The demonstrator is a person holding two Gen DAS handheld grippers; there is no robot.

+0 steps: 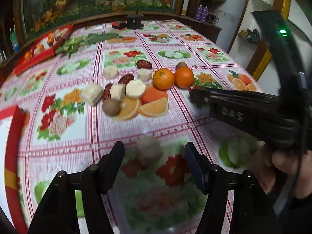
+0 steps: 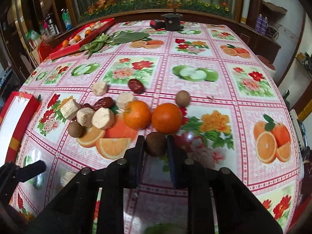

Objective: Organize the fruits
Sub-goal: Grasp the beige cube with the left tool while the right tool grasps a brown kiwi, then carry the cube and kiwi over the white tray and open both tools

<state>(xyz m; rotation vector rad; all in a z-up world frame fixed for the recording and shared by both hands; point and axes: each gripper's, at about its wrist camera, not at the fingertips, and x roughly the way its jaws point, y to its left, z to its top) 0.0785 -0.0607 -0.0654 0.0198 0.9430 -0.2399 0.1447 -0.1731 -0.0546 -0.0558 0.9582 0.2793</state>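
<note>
A small brown round fruit (image 2: 155, 144) is clamped between the pads of the right hand-held gripper (image 2: 155, 146), which is angled steeply down toward the counter (image 2: 243, 101). The left hand-held gripper (image 1: 154, 156) is seen tilted down over bare patterned cloth, its jaws apart with nothing between them. Just beyond the gripped fruit, two oranges (image 2: 137, 114) sit side by side, flanked by pale cut chunks (image 2: 103, 118), red dates (image 2: 136, 86) and more brown fruits (image 2: 183, 97). A red tray (image 2: 81, 37) holding fruit lies at the far left edge.
</note>
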